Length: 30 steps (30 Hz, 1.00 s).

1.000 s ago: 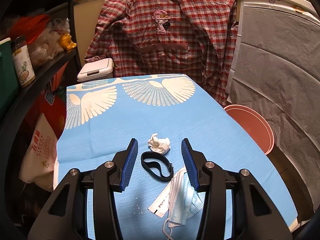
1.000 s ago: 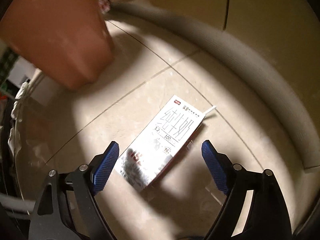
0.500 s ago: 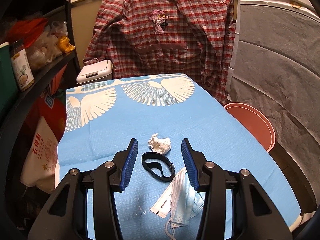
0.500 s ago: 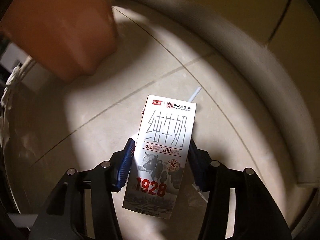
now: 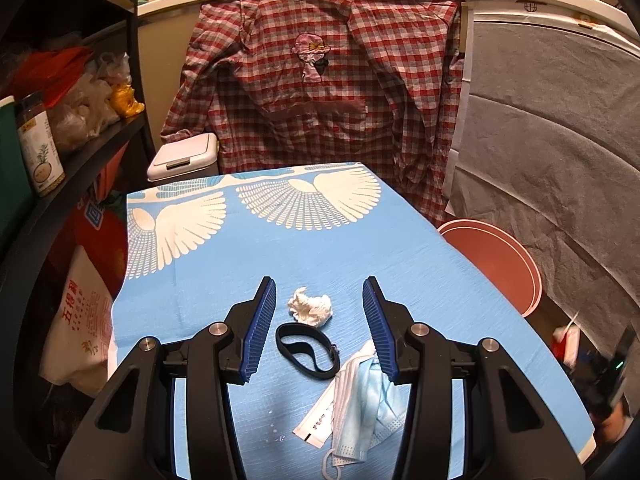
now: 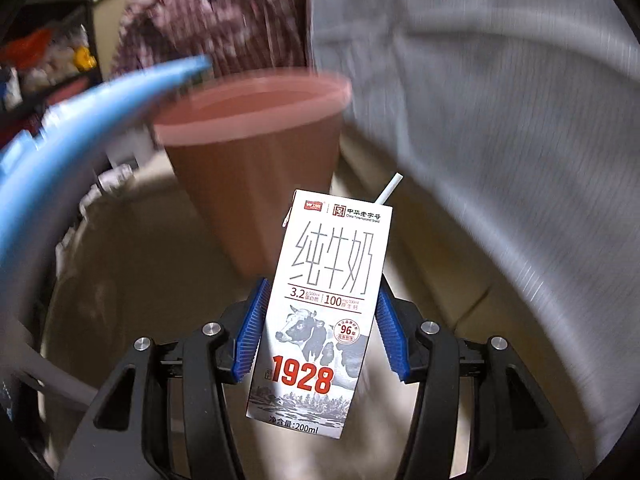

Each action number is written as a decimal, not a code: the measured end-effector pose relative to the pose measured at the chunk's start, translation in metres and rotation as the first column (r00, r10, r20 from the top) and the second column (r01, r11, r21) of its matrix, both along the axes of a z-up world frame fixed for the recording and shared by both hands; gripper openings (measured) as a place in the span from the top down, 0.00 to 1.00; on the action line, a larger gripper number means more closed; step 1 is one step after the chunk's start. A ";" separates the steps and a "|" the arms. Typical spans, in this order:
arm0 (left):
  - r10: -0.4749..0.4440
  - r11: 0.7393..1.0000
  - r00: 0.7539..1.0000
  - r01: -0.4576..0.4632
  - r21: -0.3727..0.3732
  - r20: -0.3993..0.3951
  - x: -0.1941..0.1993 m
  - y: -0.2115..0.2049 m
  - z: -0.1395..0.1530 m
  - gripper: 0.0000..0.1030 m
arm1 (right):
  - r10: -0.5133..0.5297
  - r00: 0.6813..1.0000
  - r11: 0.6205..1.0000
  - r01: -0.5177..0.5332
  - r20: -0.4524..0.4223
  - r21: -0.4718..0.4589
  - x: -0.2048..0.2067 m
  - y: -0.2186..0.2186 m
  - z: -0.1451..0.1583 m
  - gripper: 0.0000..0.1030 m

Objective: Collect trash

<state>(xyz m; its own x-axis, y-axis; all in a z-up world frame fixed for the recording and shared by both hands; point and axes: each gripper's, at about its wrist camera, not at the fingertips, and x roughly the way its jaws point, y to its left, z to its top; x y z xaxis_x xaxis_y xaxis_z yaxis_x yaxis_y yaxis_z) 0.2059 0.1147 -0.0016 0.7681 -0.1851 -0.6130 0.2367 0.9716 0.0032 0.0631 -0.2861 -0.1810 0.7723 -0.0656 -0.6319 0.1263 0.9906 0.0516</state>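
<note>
Carrying a milk carton (image 6: 324,320) at frame centre, the right gripper (image 6: 320,332) has its jaws pinching it; next comes dropping it into the pink bin (image 6: 256,152) behind. The left gripper (image 5: 320,328) is spread, empty.

Left wrist cam sits above the near end of the blue tablecloth (image 5: 328,248) and looks down its length at a slant, toward the plaid shirt (image 5: 320,92) hanging past the far edge, close enough that the trash on the cloth is sharp. Right wrist cam is lower, off that cloth's right side, tilted down and facing the pink bin (image 6: 256,152) from nearby, very blurry. Both catch the bin (image 5: 496,264), the shirt (image 6: 208,12), the cloth's edge (image 6: 80,120) and the grey cover (image 5: 560,160).
</note>
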 end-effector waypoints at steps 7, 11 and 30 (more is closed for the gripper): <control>0.002 1.000 1.000 -0.002 -0.010 0.002 0.004 -0.001 0.002 0.56 | 0.142 0.980 0.990 -0.143 0.138 -0.007 0.076 0.007 0.093 0.49; 0.005 1.000 1.000 -0.005 -0.005 -0.004 0.006 0.000 0.001 0.56 | 0.174 0.979 0.985 -0.175 0.109 -0.001 0.148 0.019 0.100 0.48; 0.076 0.995 0.997 -0.074 -0.064 0.021 -0.005 0.041 0.016 0.56 | 0.267 0.959 0.964 -0.266 0.091 -0.025 0.175 0.041 0.216 0.31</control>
<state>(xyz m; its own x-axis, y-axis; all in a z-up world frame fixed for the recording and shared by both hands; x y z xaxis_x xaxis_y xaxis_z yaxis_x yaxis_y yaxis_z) 0.2014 0.1556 0.0144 0.7953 -0.1641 -0.5836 0.1637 0.9850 -0.0539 0.2382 -0.2456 0.0348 0.8182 0.1434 -0.5568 -0.1475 0.9883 0.0378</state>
